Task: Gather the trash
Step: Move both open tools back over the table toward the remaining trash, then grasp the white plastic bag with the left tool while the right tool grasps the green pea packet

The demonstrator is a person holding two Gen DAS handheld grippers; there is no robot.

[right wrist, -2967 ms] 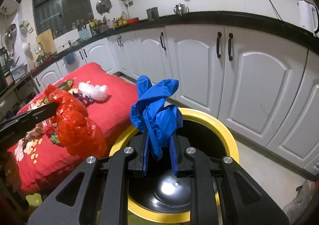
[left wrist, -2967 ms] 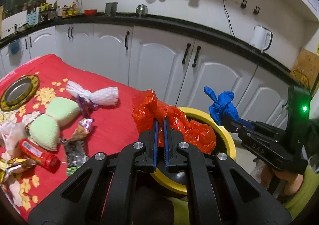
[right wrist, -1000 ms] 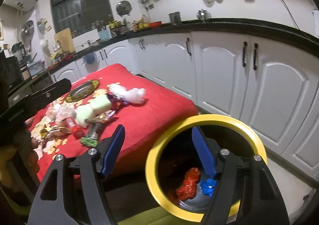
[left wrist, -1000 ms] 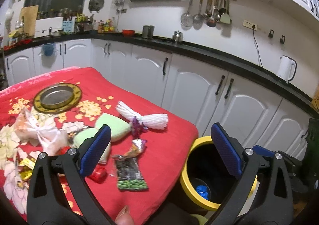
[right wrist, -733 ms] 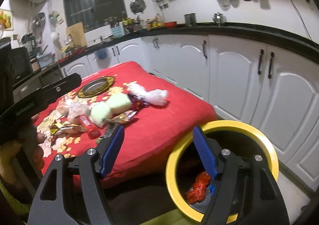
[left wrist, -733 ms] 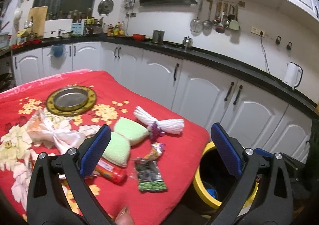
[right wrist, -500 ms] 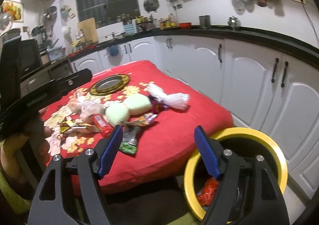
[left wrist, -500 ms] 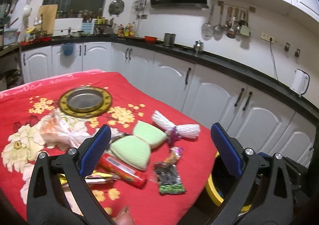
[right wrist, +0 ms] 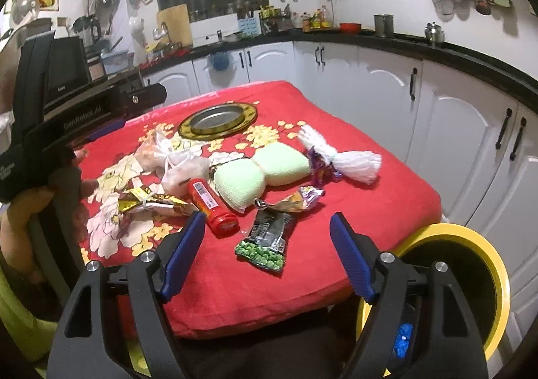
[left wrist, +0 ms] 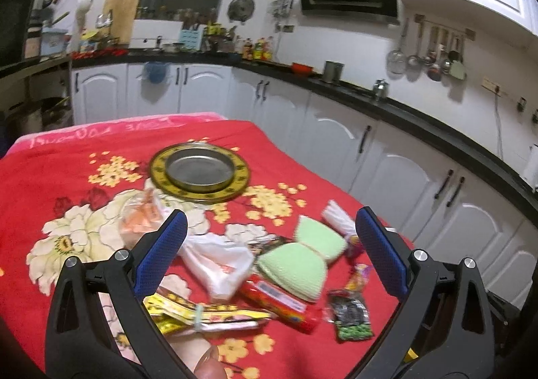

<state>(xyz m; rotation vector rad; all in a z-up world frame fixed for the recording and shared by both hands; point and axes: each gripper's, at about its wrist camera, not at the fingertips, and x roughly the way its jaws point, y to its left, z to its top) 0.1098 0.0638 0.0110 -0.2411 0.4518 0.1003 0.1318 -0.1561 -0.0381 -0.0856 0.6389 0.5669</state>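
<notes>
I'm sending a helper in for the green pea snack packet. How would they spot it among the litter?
Start at the red floral tablecloth and go to its edge nearest the yellow-rimmed bin. The pea packet lies flat there, just right of the red tube. It alone is black with green peas pictured along one end.

Left gripper is hovering above the table, jaws gaping wide, holding nothing. Right gripper is hanging off the table's near edge, jaws likewise spread, empty.
</notes>
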